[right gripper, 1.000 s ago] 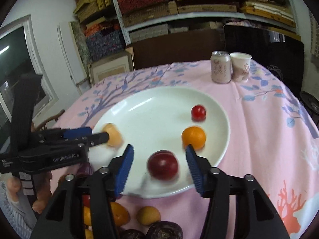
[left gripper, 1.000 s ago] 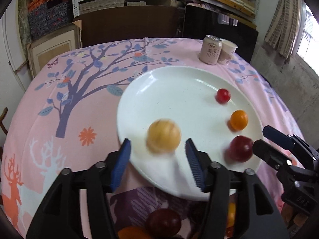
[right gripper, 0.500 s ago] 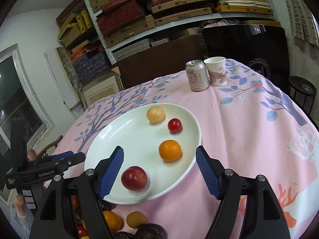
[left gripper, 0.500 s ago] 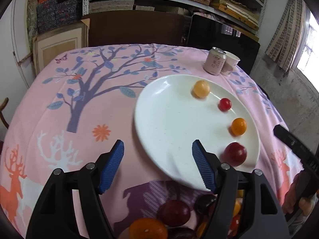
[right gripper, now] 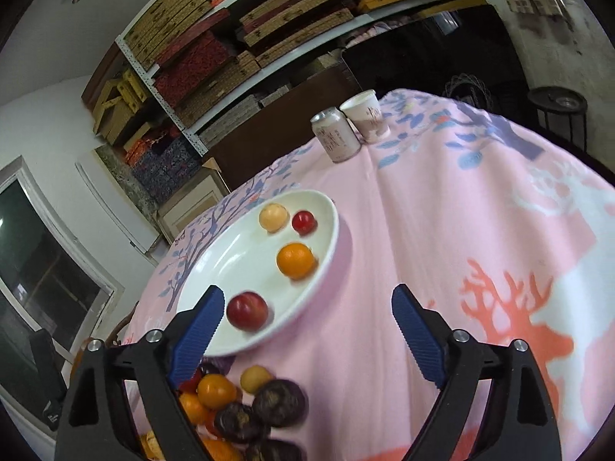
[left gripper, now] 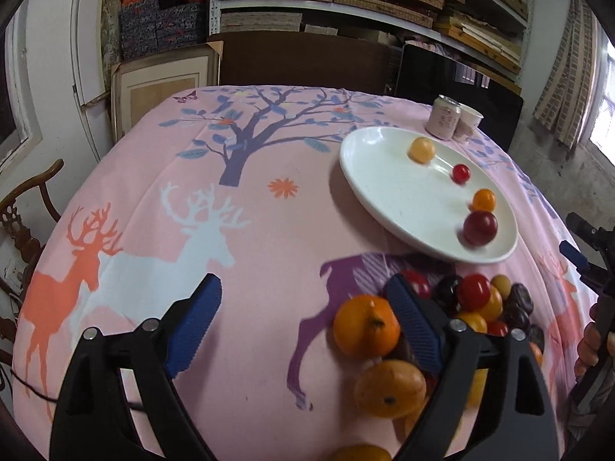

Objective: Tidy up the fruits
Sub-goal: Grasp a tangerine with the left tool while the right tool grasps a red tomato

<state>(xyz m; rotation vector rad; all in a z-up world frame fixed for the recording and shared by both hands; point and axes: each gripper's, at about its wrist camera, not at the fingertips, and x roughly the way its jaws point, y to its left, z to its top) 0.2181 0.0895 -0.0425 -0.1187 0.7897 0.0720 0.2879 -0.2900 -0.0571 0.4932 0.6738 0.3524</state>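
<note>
**Both tongs empty above the fruit pile, next pick to be chosen**

A storeroom lined with shelves of boxed goods, and in front a table under a pink cloth printed with deer and a tree (left gripper: pixel 269 230).

Left wrist view: the left gripper (left gripper: pixel 303 326) hangs wide open, holding nothing. Under its right finger lies the heap of loose fruit (left gripper: pixel 461 307), with a large stemmed orange (left gripper: pixel 365 330) nearest. Beyond, the white oval plate (left gripper: pixel 384 184) carries four fruits spaced along its far side. The next pick, I'd say, is that orange: centre the jaws over it and close gently, since round fruit rolls.

Right wrist view: the right gripper (right gripper: pixel 303 330) is equally spread and empty, hovering over the plate's near rim (right gripper: pixel 269 334), just beside the dark red plum (right gripper: pixel 246 310). The pile sits below left; the wrinkled dark purple fruits (right gripper: pixel 261 411) look soft, so squeeze lightly. A drink can (right gripper: pixel 336 140) and paper cup (right gripper: pixel 367 115) stand well apart.
</note>
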